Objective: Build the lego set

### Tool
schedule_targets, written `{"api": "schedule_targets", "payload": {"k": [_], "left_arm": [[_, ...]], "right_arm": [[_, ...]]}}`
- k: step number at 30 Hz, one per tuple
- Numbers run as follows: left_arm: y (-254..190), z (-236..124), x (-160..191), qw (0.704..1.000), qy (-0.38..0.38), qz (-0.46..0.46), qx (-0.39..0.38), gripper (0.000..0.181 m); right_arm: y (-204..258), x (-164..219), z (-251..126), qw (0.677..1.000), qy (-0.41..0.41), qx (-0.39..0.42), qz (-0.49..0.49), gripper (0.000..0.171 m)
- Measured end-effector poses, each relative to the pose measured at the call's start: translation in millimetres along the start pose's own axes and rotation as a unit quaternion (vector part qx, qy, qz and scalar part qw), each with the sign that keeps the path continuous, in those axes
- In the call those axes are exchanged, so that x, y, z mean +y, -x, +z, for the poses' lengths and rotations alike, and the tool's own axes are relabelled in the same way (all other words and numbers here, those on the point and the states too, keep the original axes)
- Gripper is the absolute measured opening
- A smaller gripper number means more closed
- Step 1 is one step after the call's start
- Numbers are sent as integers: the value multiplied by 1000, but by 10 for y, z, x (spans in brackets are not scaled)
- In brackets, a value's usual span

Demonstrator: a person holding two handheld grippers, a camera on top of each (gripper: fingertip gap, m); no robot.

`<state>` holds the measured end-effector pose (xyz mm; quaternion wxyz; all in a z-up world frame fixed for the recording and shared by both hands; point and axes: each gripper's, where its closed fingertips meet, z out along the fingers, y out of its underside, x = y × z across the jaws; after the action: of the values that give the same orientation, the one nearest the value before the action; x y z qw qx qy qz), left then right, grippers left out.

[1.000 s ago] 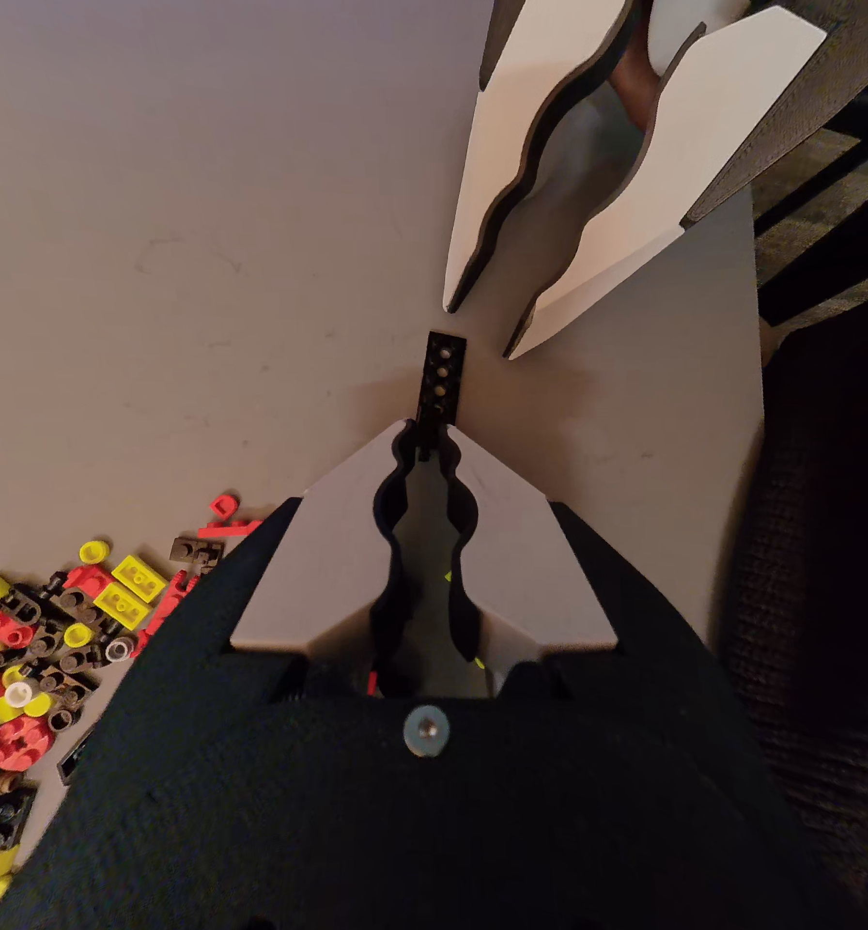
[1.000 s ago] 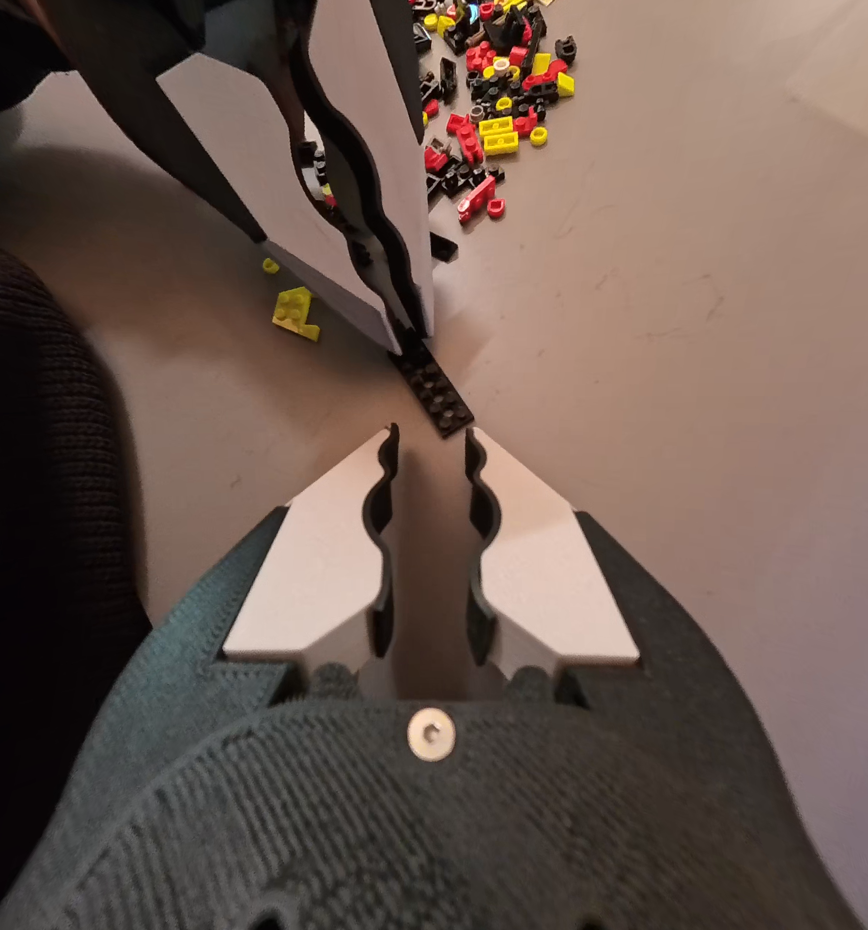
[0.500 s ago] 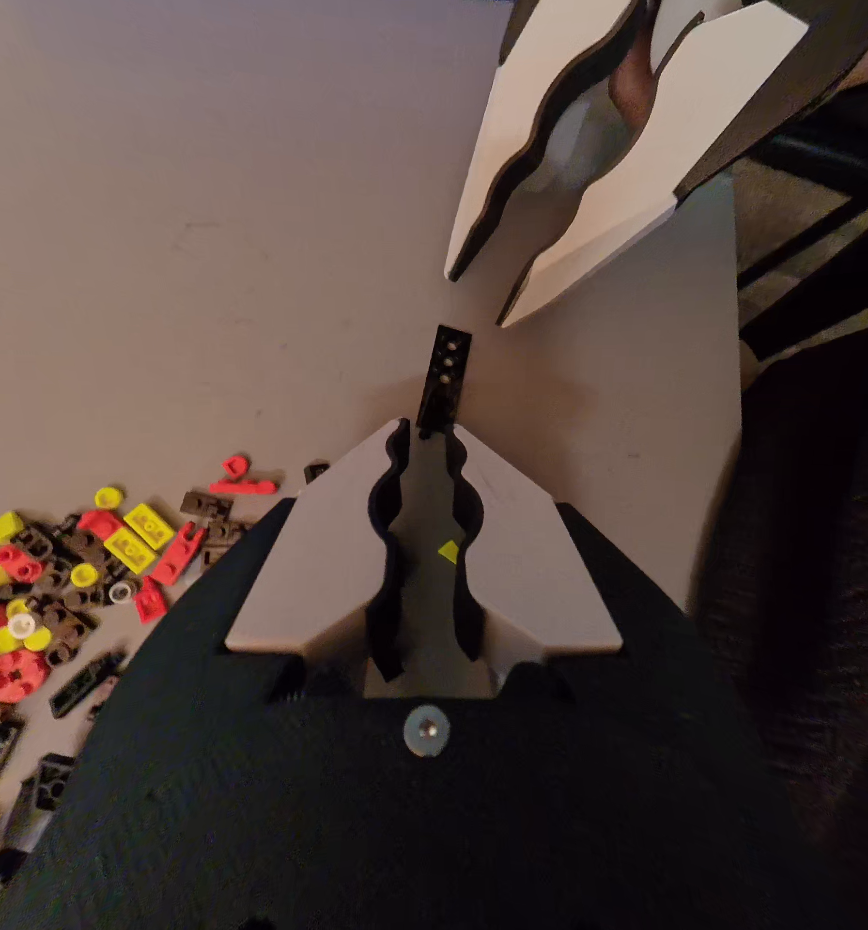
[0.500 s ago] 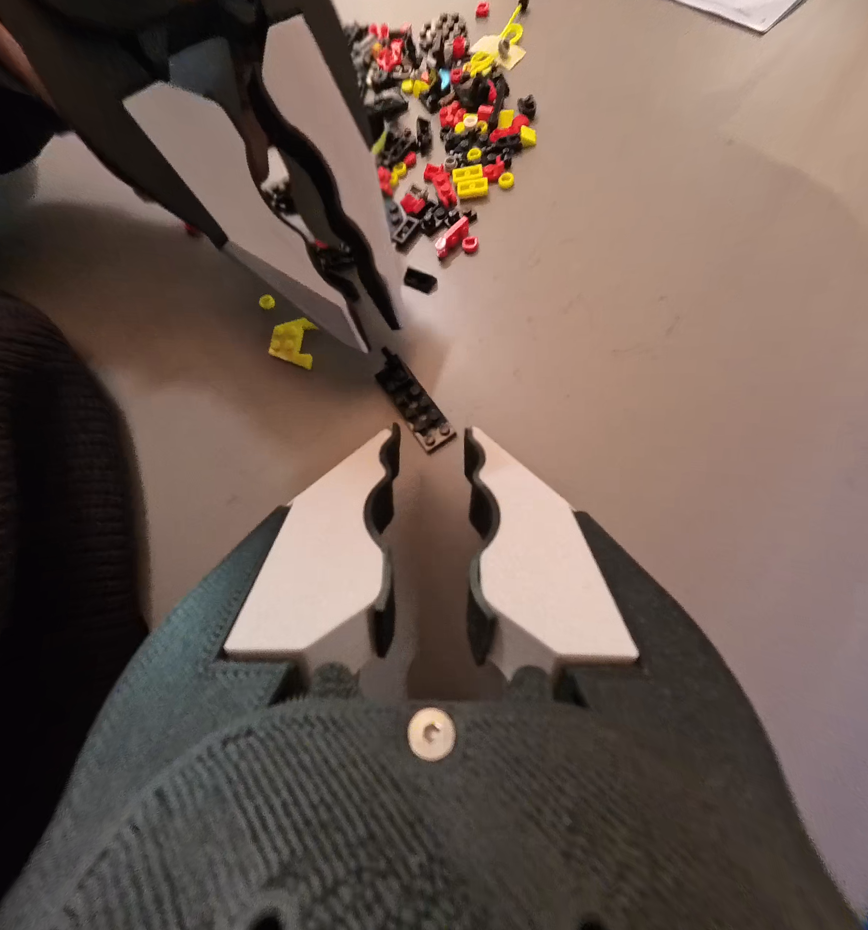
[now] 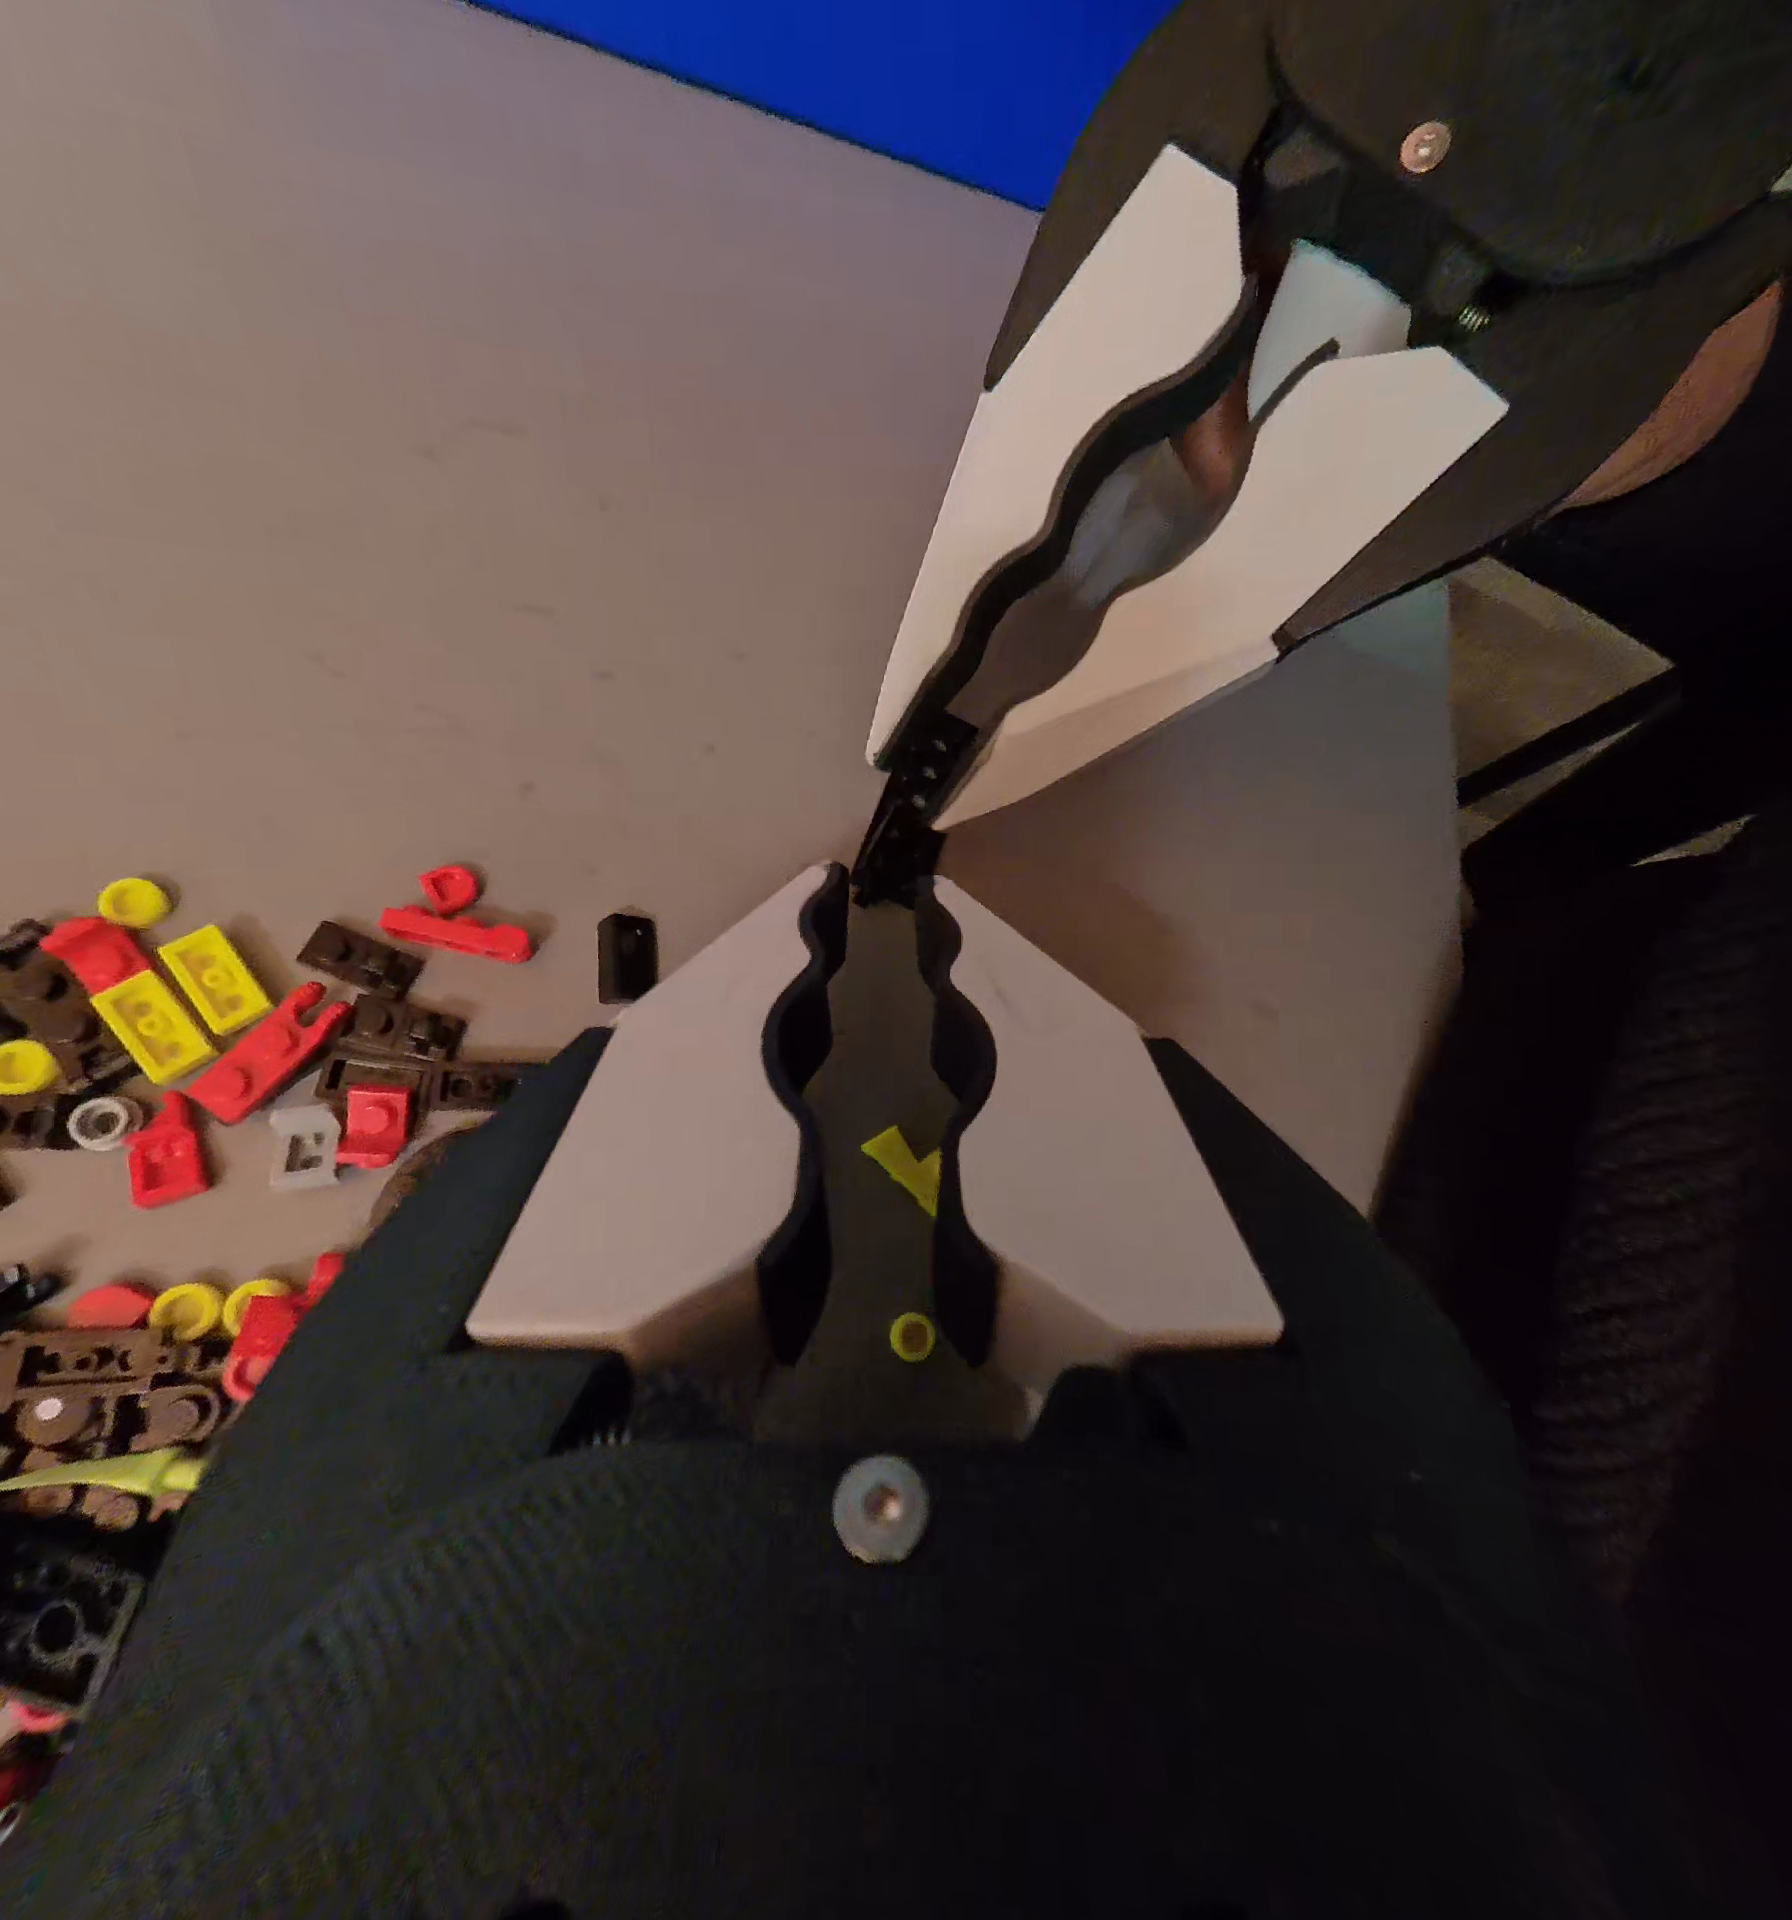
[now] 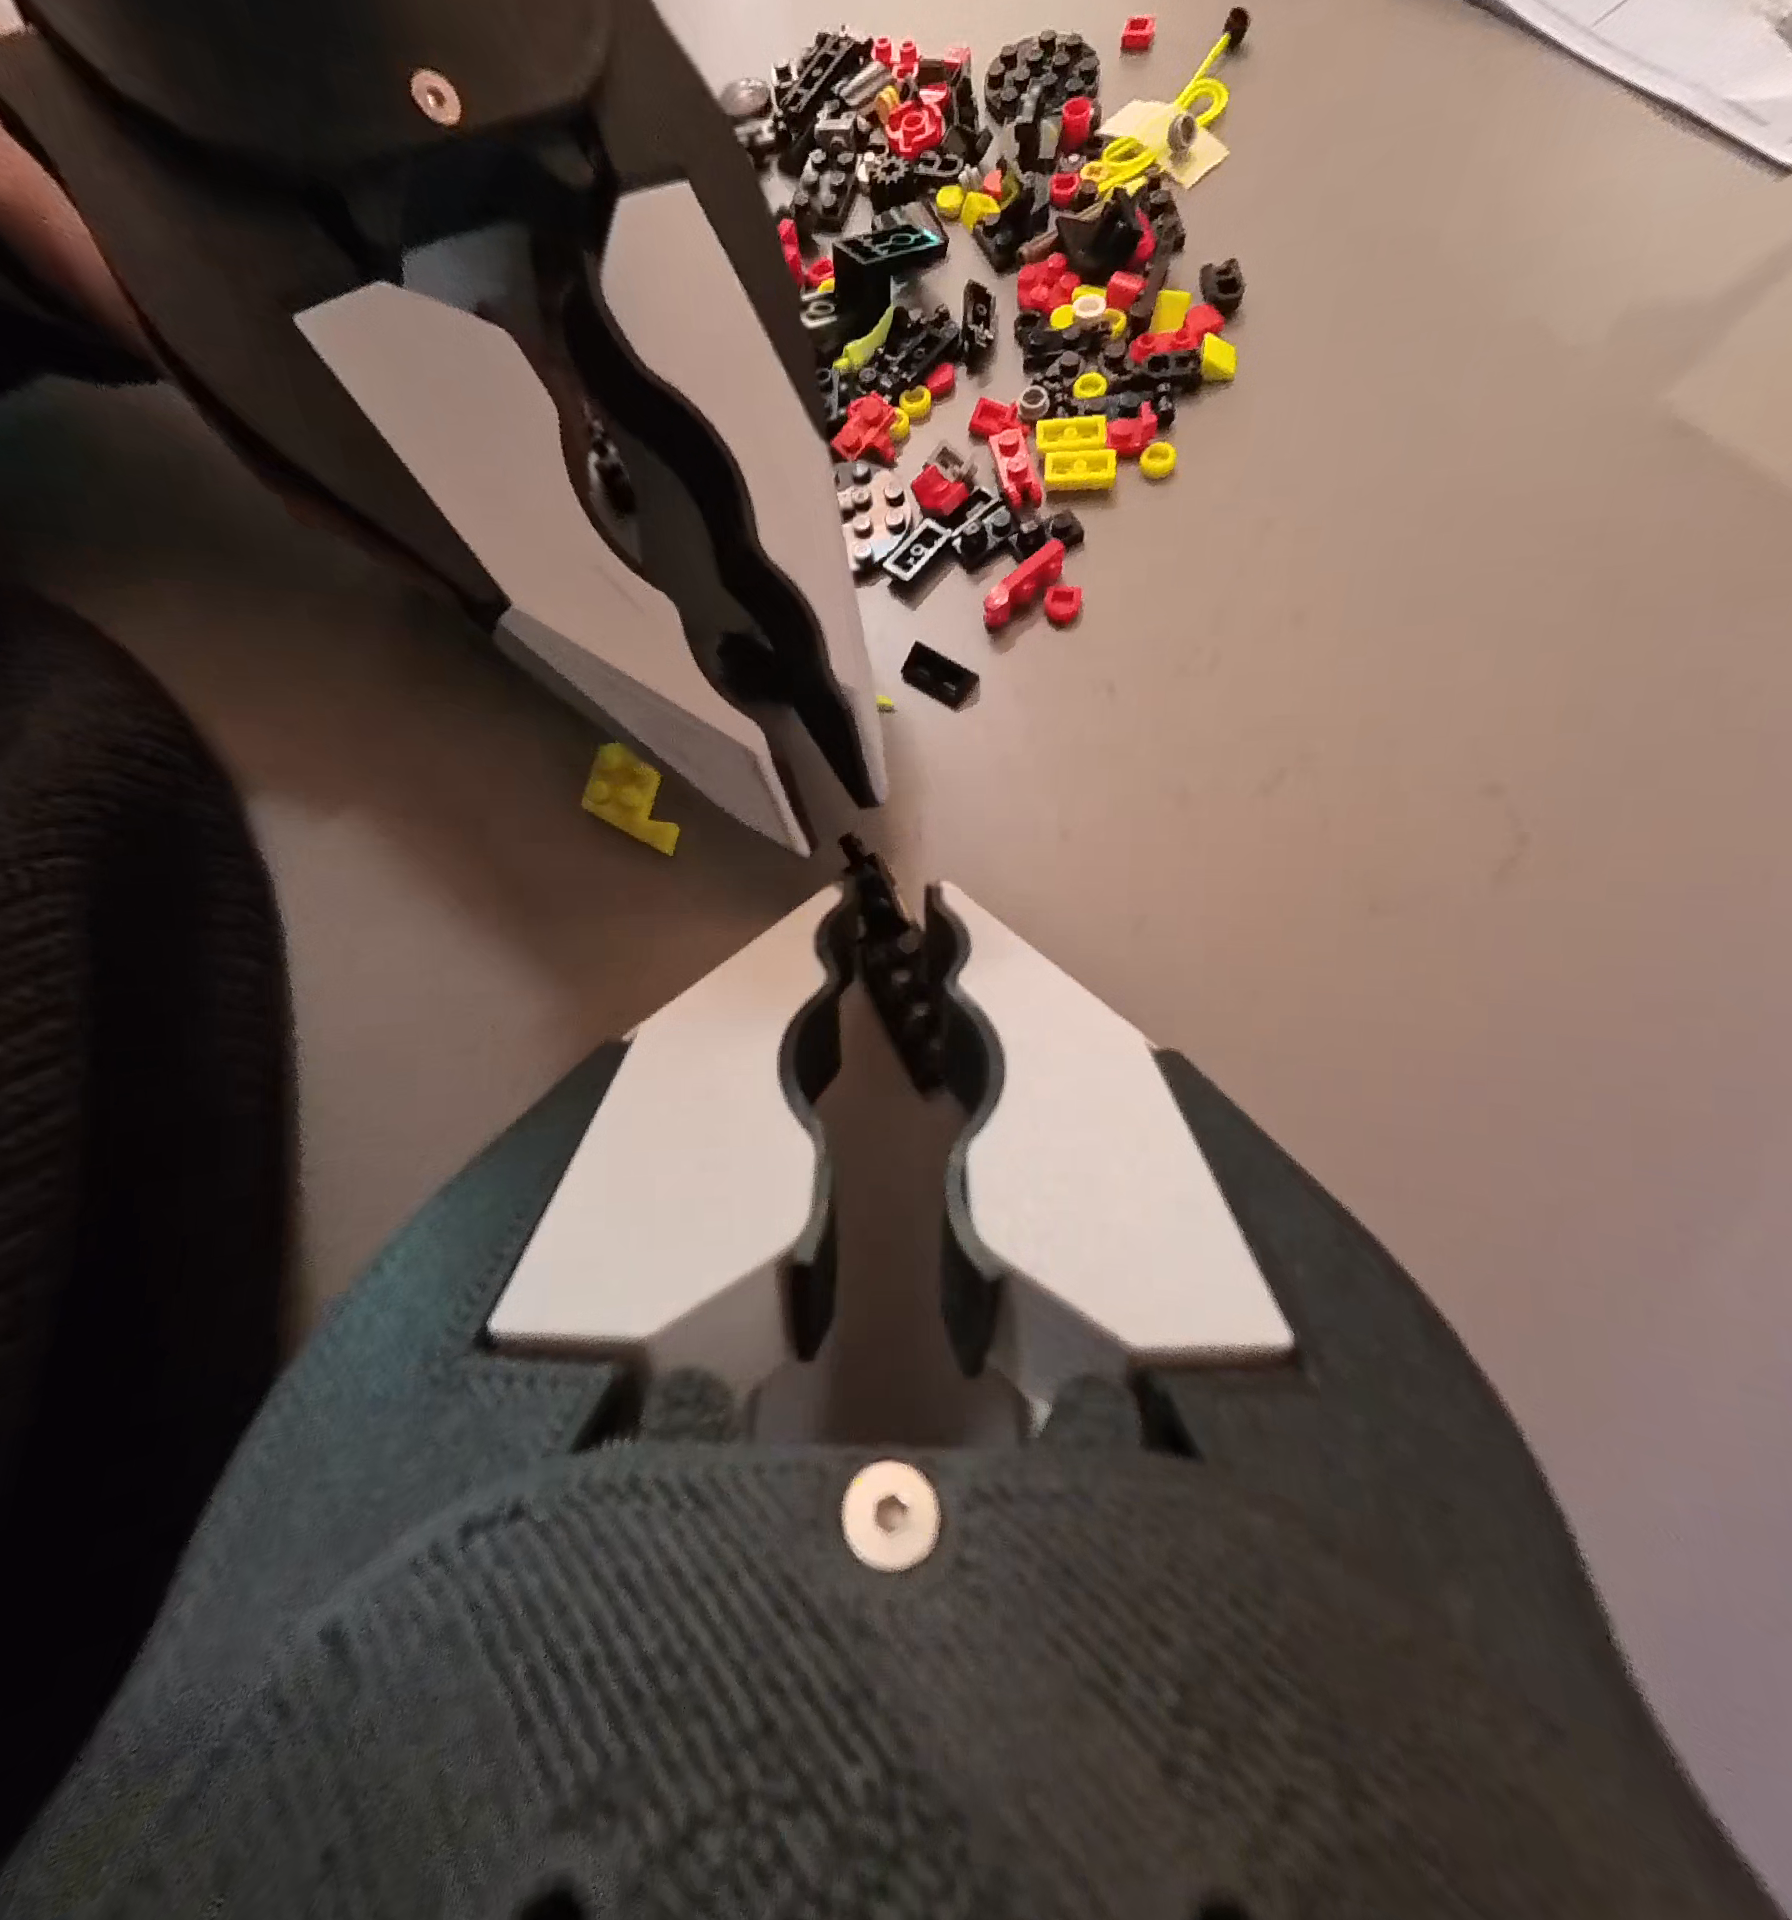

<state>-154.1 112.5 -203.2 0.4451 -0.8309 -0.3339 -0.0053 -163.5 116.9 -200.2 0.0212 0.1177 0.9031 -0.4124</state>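
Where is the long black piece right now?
The long black piece is off the table, between both tongs' tips, right of the yellow piece.

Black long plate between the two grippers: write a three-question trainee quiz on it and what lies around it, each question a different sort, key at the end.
1. True or false: the black long plate lies flat on the table, untouched.
2. Multiple choice: which gripper's fingers have the plate's end between them? A) only the left gripper B) only the right gripper C) both, one at each end
3. Fill in: the loose wedge-shaped plate on the table under the left gripper is coloured ____.

Key: 1 false, it is held up between the two grippers; 2 C; 3 yellow.
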Motion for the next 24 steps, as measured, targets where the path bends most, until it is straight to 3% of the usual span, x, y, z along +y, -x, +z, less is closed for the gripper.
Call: {"api": "schedule_targets", "payload": {"k": [7,14,24], "left_arm": [[7,33,3,1000,2,-5,5,12],[28,41,2,999,3,-28,17,11],[23,61,27,999,14,-29,20,11]], "right_arm": [[14,-36,-2,1000,-11,-24,-5,8],[58,9,31,997,8,-6,-70,2],[32,40,61,996,21,8,-84,1]]}}
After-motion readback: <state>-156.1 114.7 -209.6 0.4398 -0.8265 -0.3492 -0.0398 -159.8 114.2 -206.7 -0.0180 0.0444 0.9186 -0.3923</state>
